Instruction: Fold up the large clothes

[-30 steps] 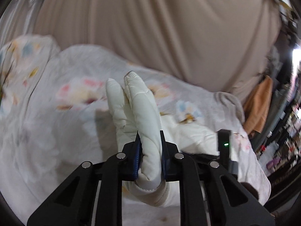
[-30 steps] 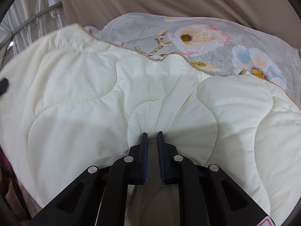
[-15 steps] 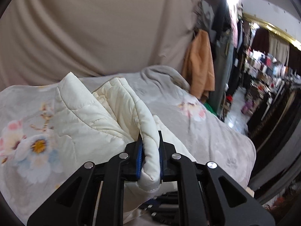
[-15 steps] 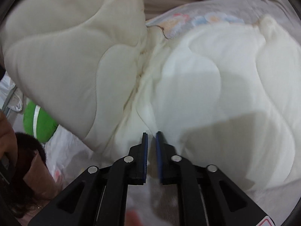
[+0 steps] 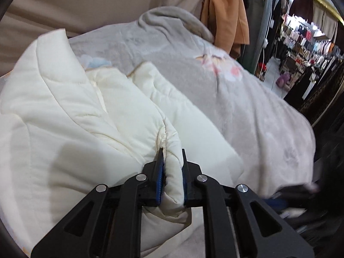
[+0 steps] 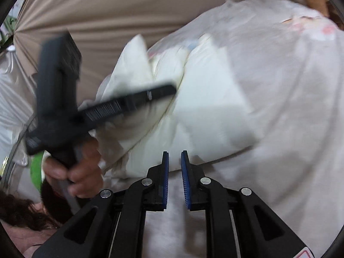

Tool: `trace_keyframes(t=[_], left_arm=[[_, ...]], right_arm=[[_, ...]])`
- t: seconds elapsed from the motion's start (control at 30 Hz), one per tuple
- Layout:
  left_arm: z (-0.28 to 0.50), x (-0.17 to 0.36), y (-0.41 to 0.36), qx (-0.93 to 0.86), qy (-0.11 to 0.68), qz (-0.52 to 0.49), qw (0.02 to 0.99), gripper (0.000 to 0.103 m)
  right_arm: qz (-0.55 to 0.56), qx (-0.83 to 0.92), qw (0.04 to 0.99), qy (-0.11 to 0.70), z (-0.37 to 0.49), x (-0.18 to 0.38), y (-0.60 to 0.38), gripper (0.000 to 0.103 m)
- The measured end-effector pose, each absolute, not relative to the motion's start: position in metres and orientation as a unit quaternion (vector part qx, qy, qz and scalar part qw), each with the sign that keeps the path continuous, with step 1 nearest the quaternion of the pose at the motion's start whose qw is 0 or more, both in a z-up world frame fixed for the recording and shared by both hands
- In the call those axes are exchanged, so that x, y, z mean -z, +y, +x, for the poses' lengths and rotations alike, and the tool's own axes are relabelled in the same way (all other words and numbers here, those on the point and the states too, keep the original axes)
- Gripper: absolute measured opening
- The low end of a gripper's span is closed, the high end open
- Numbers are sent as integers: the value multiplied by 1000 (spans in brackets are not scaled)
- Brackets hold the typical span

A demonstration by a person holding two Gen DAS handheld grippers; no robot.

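A cream quilted jacket [image 5: 86,118] lies bunched on a grey floral bed cover [image 5: 247,107]. My left gripper [image 5: 172,152] is shut on a thick padded fold of it, low over the bed. In the right wrist view the same jacket [image 6: 204,107] lies ahead on the bed cover [image 6: 290,107]. My right gripper [image 6: 174,153] hangs just short of the jacket's near edge; its jaws are opening and nothing is between the blue pads. To its left a hand [image 6: 79,167] holds the left gripper [image 6: 169,89], blurred, against the jacket.
A beige curtain [image 5: 86,0] hangs behind the bed. A grey blanket [image 5: 172,19] is heaped at the far end, with an orange garment [image 5: 228,17] hanging beyond it. Clothing racks [image 5: 301,43] fill the room at right. Something green [image 6: 35,169] lies low at left.
The left gripper swung across and down, bringing the held jacket fold onto the bed. The right gripper came off the jacket, its pads parted, and its view swung toward the bed's far end.
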State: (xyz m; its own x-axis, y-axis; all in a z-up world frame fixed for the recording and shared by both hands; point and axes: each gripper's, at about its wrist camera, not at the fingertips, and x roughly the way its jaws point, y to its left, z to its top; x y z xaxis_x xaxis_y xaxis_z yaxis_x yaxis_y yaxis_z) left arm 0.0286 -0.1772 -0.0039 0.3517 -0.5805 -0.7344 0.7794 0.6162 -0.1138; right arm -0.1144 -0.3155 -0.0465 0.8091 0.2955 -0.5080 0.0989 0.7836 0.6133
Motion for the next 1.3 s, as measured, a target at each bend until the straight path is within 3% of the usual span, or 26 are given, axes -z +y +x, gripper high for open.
trace_keyframes(t=[0.13,0.2,0.23,0.3,0.37,0.47,0.8,1.07,1.13,1.17,1.23,1.3], left_arm=[[17,0,-171,429,374,132,812,20],[9,-17,-154,445,362,113,811,23],[2,-28,-140,451,354,105,813,28],[-10,-48,-112,460,338,88,817,46],[-20,-62,-82,445,323,78,832,71],[-31,-67,-32,408,316,68,854,85],[-9,12,14,307,399,68,861,89],[13,34,13,288,421,58,858,88],[15,35,10,283,419,67,860,86],[15,35,9,283,417,69,861,83],[14,32,7,283,413,76,862,79],[14,29,6,286,413,77,861,74]], right_arm=[[305,-35,916,259,-119,10,-330,16],[284,-49,927,240,-110,-13,-328,29],[272,-56,932,231,-102,-23,-326,34],[241,-70,943,219,-87,-43,-318,57],[219,-87,946,222,-68,-55,-307,70],[206,-97,938,261,-40,-56,-287,75],[189,-94,907,363,1,-25,-259,78],[139,-118,925,332,-11,-35,-241,74],[111,-104,926,346,0,-30,-231,64],[110,-100,924,352,6,-25,-230,54],[148,-116,917,353,15,-19,-238,20],[196,-154,918,307,3,-33,-250,12]])
